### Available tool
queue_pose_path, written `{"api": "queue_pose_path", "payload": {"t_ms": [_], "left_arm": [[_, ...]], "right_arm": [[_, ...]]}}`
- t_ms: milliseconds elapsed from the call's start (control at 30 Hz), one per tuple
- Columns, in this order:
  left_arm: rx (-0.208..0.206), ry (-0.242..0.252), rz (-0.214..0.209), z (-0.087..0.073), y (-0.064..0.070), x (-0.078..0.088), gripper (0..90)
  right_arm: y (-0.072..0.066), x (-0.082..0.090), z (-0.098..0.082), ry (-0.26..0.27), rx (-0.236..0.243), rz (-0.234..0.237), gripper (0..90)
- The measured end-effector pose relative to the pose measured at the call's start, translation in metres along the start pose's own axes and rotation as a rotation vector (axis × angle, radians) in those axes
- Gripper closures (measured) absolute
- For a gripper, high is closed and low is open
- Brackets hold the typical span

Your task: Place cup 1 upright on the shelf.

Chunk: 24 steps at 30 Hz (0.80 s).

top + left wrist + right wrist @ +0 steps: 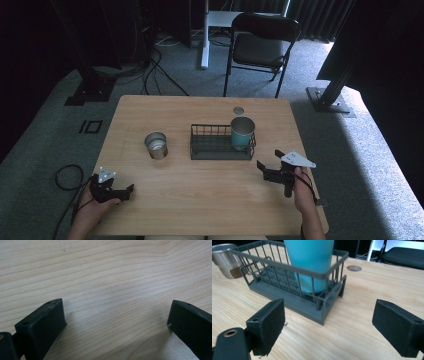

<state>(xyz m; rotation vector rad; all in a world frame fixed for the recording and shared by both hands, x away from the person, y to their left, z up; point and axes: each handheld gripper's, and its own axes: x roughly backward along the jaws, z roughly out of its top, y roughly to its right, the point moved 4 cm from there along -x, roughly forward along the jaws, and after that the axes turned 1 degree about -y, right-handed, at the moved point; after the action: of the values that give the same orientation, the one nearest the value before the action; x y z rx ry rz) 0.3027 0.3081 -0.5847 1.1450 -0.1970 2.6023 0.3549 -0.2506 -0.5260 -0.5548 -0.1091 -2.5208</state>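
A teal cup (242, 132) stands upright in the right end of a dark wire basket (212, 148) at the middle of the wooden table (200, 190). A silver metal cup (156, 145) stands on the table left of the basket. My right gripper (270, 164) is open, close to the basket's right front corner; in the right gripper view the basket (294, 300), teal cup (310, 262) and silver cup (224, 260) lie ahead of the jaws. My left gripper (127, 192) is open near the table's front left edge, over bare wood (112, 285).
A round hole (238, 110) sits in the table behind the basket. A black folding chair (262, 42) and a white desk leg (204, 35) stand beyond the table. Dark frame posts (332, 85) and cables lie on the grey carpet around it.
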Motion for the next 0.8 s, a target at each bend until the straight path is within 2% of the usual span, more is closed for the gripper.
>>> {"api": "queue_pose_path", "payload": {"t_ms": [400, 600, 800], "left_arm": [[0.0, 0.001, 0.0, 0.0, 0.0, 0.0, 1.9], [0.0, 0.001, 0.0, 0.0, 0.0, 0.0, 1.9], [0.0, 0.001, 0.0, 0.0, 0.0, 0.0, 1.9]], "right_arm": [[0.008, 0.012, -0.023, -0.053, -0.023, -0.001, 10.9], [0.008, 0.016, -0.034, -0.107, 0.006, 0.028, 10.9], [0.007, 0.019, -0.044, -0.149, 0.013, 0.037, 10.9]]}}
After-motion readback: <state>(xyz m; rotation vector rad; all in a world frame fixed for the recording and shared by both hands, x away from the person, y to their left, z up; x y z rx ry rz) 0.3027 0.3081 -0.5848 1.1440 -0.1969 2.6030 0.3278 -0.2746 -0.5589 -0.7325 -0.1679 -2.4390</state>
